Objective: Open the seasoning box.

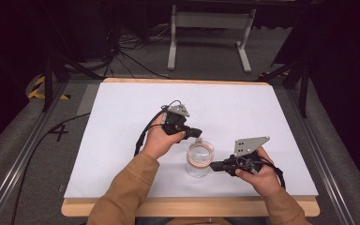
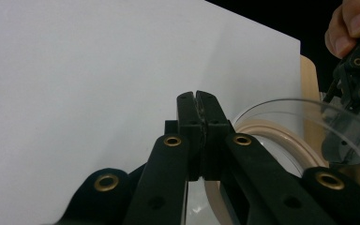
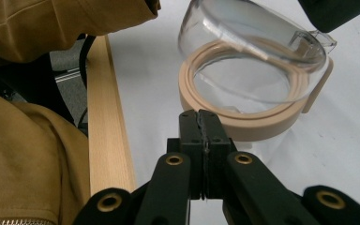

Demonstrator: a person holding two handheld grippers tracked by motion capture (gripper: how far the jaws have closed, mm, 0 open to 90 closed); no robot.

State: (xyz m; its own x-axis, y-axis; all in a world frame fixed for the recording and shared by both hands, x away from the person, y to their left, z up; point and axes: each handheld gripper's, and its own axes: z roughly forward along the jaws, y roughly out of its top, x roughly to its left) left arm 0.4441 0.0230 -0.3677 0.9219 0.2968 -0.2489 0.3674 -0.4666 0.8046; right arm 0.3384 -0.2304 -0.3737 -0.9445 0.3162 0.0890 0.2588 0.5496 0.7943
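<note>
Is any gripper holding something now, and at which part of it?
Nothing is held. The left gripper and right gripper have jaws shut together, empty, beside the clear container.

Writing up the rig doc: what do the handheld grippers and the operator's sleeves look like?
Both grippers, left gripper and right gripper, are black, each with two black jaws on linkage arms with brass-coloured rivets. A grey three-cornered plate tops each, and a black cable trails from each. The sleeves are tan-brown.

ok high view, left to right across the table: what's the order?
Person's left hand → left gripper → clear jar with a beige rim → right gripper → person's right hand.
</note>
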